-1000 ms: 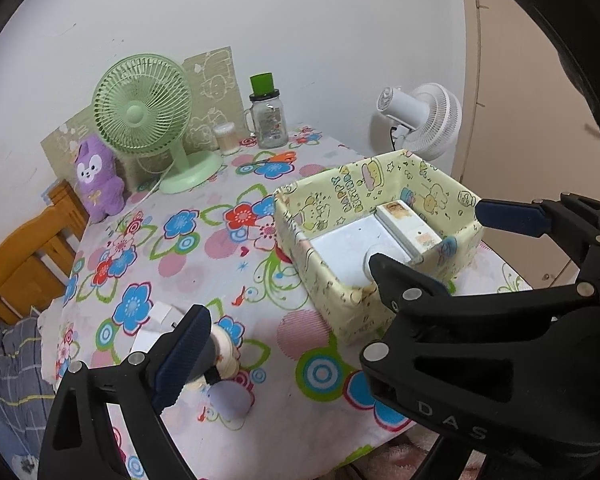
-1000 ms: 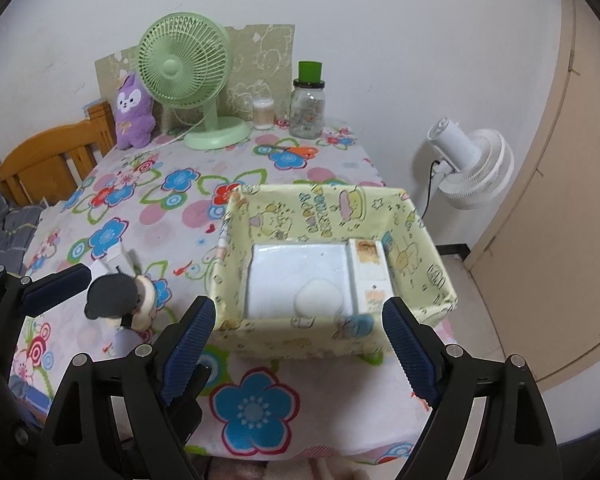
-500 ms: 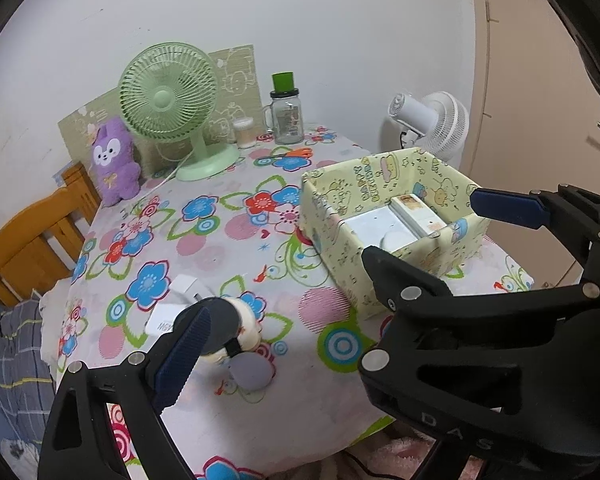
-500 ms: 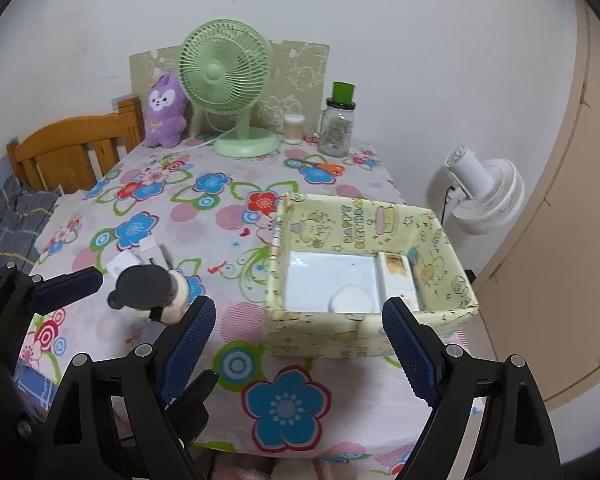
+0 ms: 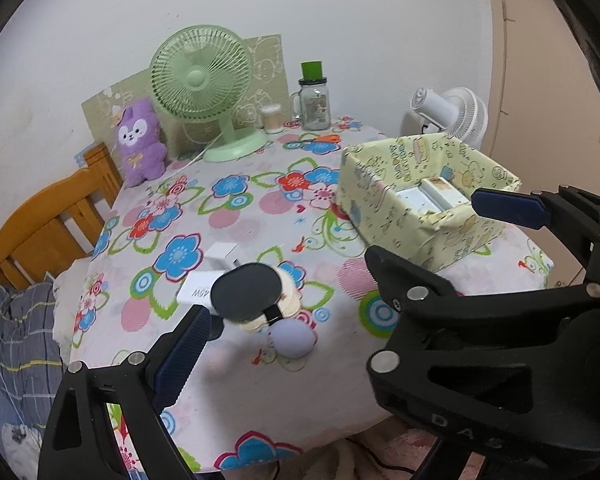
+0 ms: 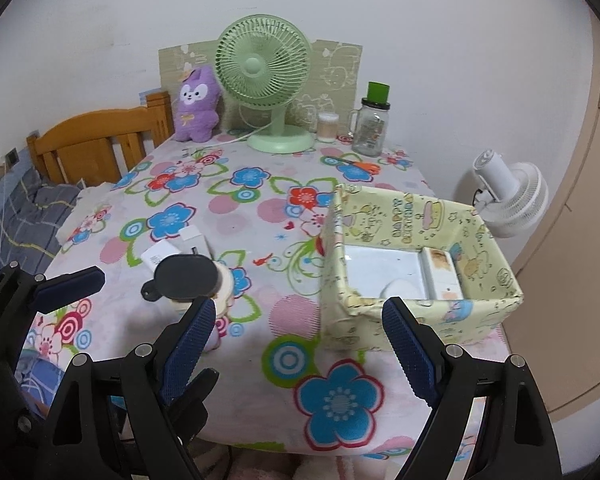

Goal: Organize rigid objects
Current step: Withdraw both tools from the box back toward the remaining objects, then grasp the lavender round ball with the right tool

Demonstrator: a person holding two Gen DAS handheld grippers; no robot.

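From my left wrist camera, the left gripper (image 5: 332, 272) stands with its jaws wide apart and nothing between the pads; one blue pad sits low at the near left, the other far to the right in front of the box. From my right wrist camera, the right gripper (image 6: 296, 340) is likewise spread wide and carries nothing, hovering above the near edge of the floral tablecloth (image 6: 260, 208). The yellow cartoon-print box (image 6: 416, 264) sits on the right side of the table, open-topped, and holds a flat white item (image 6: 380, 264), a narrow white box with a small picture on its end (image 6: 442, 276) beside it, and a white rounded piece (image 6: 398, 287) at the near wall. Outside the box, on the left part of the cloth, lies a cluster of loose items: a black rounded disc with a small tab (image 6: 188, 276) on top of a cream-coloured round object (image 6: 225, 286), a white charger plug (image 6: 192, 238) just behind, a white flat label-bearing piece (image 6: 158, 256) beside it, and a lavender rounded object (image 5: 292, 338) touching the near side of the cluster. At the far edge stand a green desk fan (image 6: 264, 80), a purple plush toy (image 6: 198, 104), a glass mug-jar with a green lid (image 6: 370, 124) and a small clear container (image 6: 327, 127). A white fan (image 6: 508, 196) stands off the table to the right; a wooden chair (image 6: 96, 144) is at the left.
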